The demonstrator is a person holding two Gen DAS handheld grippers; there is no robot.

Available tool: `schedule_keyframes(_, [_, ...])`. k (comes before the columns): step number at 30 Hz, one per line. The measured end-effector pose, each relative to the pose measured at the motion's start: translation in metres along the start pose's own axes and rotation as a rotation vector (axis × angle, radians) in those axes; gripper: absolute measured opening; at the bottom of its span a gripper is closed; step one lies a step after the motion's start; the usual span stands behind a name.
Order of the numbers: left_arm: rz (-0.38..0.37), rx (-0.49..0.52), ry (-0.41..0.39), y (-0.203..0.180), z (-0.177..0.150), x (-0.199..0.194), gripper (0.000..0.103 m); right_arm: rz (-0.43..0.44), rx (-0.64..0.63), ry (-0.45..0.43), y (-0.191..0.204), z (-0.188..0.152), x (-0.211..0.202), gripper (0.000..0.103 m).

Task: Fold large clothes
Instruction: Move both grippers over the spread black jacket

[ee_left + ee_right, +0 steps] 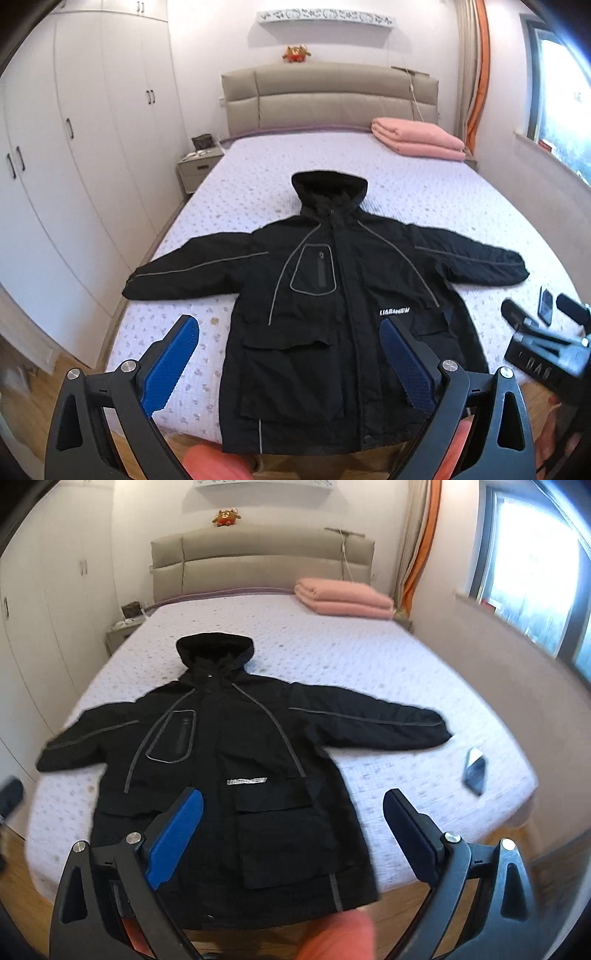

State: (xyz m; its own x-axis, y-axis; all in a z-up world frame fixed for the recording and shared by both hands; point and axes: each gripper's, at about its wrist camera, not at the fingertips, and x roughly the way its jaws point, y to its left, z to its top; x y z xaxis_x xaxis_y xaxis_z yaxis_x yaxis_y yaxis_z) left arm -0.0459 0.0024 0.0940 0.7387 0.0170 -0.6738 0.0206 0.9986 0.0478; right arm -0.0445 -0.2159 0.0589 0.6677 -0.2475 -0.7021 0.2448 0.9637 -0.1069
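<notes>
Black hooded jacket (pixel 332 314) spread face up on a bed (pixel 424 192) with a pale lilac dotted sheet — sleeves out to both sides, hood toward the headboard, hem hanging over the near edge.

Only in the left wrist view: white wardrobe (pixel 74 147) along the left wall, sharp bedside cabinet (pixel 197 171), and the right tool (pixel 535 317) at the right edge as a dark blurred shape. Only in the right wrist view: the window (pixel 535 572) seen more fully, and a phone (pixel 475 770) lying clear of the right sleeve cuff.

Left tool (pixel 290 369) spread wide, blue pads holding nothing, hovering above the lower front of the jacket. Right tool likewise wide and empty in its own view (pixel 293 843).

Folded pink blanket (pixel 343 598) by the headboard. Right wrist view smeared; white lettering on the jacket chest unreadable there, perhaps a brand name.
</notes>
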Motion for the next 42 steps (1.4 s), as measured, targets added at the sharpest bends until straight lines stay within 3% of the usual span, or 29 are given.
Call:
schedule_keyframes(8, [-0.026, -0.061, -0.108, 0.018, -0.005, -0.063, 0.099, 0.043, 0.044, -0.081, -0.014, -0.010, -0.066, 0.101])
schedule_keyframes(13, [-0.024, -0.044, -0.146, 0.022, -0.005, -0.084, 0.099, 0.045, 0.064, -0.119, -0.017, -0.013, -0.096, 0.101])
schedule_keyframes(19, [-0.054, -0.027, -0.150, 0.024, -0.001, -0.080, 0.099, 0.032, 0.055, -0.139, -0.013, -0.010, -0.109, 0.102])
schedule_keyframes(21, [-0.115, -0.037, -0.122, 0.026, 0.006, -0.064, 0.099, 0.039, 0.051, -0.139, -0.010, -0.005, -0.103, 0.102])
schedule_keyframes(26, [-0.155, -0.052, -0.060, 0.026, 0.023, -0.006, 0.099, 0.074, 0.062, -0.122, -0.006, 0.011, -0.058, 0.103])
schedule_keyframes(35, [-0.162, -0.014, 0.036, 0.000, 0.074, 0.165, 0.099, 0.111, 0.121, -0.014, 0.002, 0.049, 0.130, 0.103])
schedule_keyframes(38, [-0.169, 0.001, 0.079, 0.004, 0.103, 0.190, 0.099, 0.097, 0.093, 0.047, 0.001, 0.081, 0.168, 0.103])
schedule_keyframes(42, [-0.144, -0.017, 0.106, 0.026, 0.150, 0.187, 0.099, 0.075, 0.105, 0.122, -0.005, 0.125, 0.177, 0.103])
